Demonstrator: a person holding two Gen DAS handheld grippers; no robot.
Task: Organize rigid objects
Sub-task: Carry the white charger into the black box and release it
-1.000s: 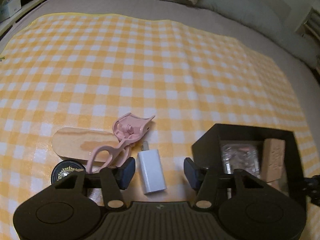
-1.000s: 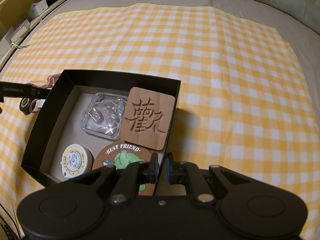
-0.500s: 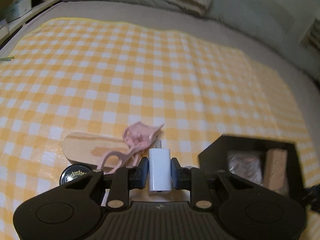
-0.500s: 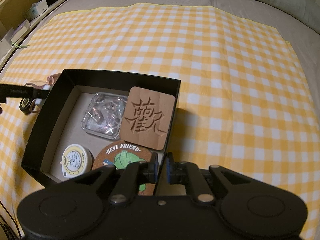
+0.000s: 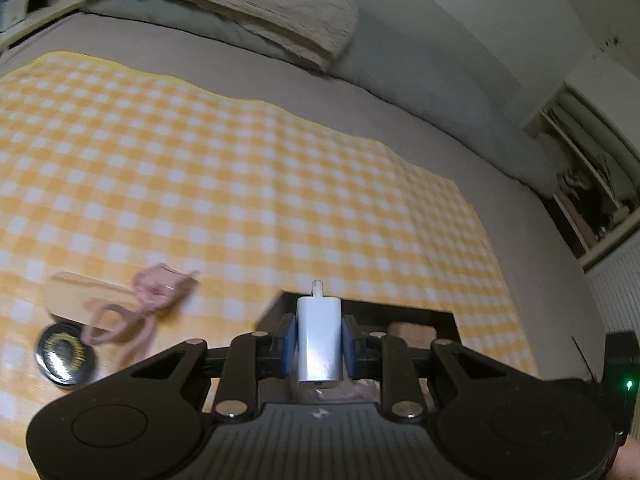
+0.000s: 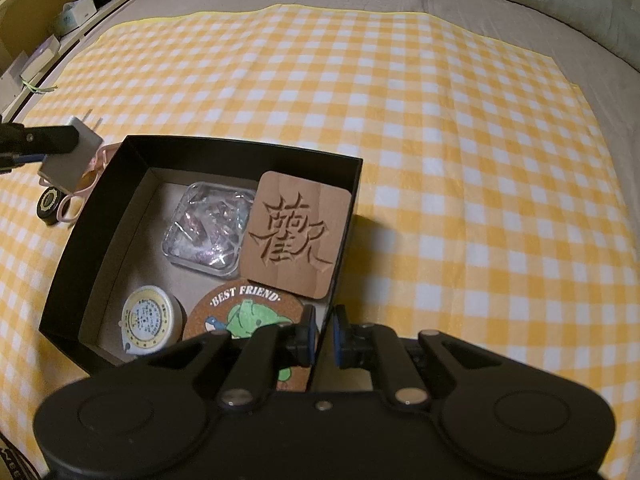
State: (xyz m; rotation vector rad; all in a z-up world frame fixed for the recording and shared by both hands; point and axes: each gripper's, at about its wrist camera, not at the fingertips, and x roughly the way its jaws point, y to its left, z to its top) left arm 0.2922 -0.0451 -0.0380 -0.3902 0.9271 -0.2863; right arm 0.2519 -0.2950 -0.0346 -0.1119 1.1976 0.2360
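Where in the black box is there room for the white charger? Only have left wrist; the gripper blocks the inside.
Observer: Bare floor along the left wall of the black box, the side nearest the white charger.
Operator: What fills the rest?
Observer: Clear case, carved wooden coaster, cork coaster, tape measure.
Operator: Right gripper?
Observer: The right gripper is shut on the box's right wall, at the near corner.

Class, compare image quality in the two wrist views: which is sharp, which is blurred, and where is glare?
Left wrist view: cloth, pink curler and black tin are motion-smeared, the tin showing glare; the white charger in the left tool stays crisp. Right wrist view: sharp, dim warm light, the clear case glinting.
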